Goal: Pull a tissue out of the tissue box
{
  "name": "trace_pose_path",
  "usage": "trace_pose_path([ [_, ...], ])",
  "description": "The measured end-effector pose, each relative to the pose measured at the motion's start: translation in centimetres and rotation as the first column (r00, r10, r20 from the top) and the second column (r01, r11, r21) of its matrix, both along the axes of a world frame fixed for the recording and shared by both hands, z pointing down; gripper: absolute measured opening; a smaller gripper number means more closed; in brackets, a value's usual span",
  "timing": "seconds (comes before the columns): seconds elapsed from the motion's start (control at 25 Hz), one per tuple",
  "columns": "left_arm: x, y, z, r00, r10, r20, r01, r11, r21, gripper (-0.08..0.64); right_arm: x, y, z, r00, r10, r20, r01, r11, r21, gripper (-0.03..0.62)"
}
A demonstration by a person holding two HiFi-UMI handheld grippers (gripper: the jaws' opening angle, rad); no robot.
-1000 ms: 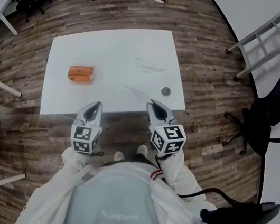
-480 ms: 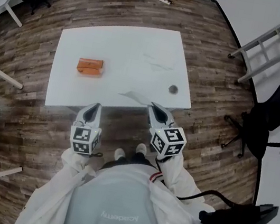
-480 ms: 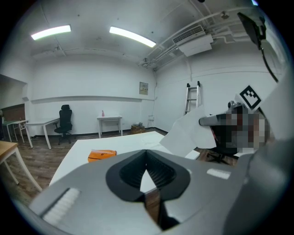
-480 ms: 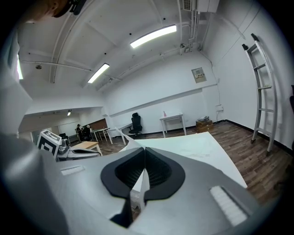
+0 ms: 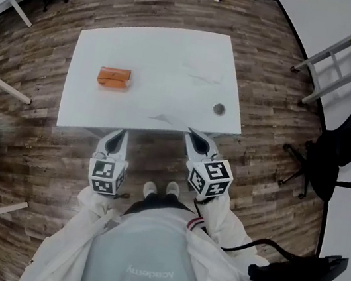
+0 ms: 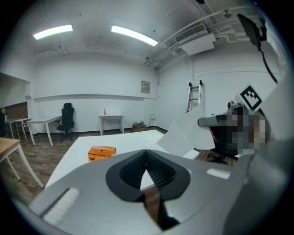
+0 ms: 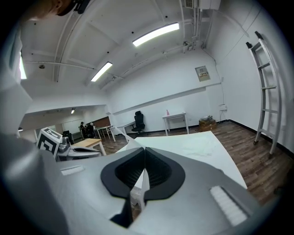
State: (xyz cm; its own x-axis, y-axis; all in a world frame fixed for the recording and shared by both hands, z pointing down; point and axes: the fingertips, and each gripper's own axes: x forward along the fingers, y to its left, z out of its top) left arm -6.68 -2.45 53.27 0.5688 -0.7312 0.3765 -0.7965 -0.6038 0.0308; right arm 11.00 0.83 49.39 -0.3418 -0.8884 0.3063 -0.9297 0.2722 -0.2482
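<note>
the small round thing [image 5: 218,109] on the desk [image 5: 157,52] is too small to tell what it is. the opening of the tissue box [image 5: 113,77] is too small to make out in the head view. the ladder [image 5: 350,51] is cut off by the picture's edge. the right hand-held gripper [image 7: 144,156] hides most of the tissue [image 7: 124,143].

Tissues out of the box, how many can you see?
2. One tissue hangs from the shut right gripper at the table's near edge. The other tissue lies flat on the table's far right part. More may be hidden inside the tissue box.
</note>
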Motion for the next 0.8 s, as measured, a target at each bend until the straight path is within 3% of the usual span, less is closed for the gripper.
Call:
trace_pose_path([
  [0.8, 2.2, -0.8, -1.4, 1.0, -0.005, 0.021, 0.004, 0.999, 0.035, 0.0, 2.3, -0.5, -0.4, 1.0, -0.017, 0.006, 0.017, 1.0, 0.024, 0.0],
])
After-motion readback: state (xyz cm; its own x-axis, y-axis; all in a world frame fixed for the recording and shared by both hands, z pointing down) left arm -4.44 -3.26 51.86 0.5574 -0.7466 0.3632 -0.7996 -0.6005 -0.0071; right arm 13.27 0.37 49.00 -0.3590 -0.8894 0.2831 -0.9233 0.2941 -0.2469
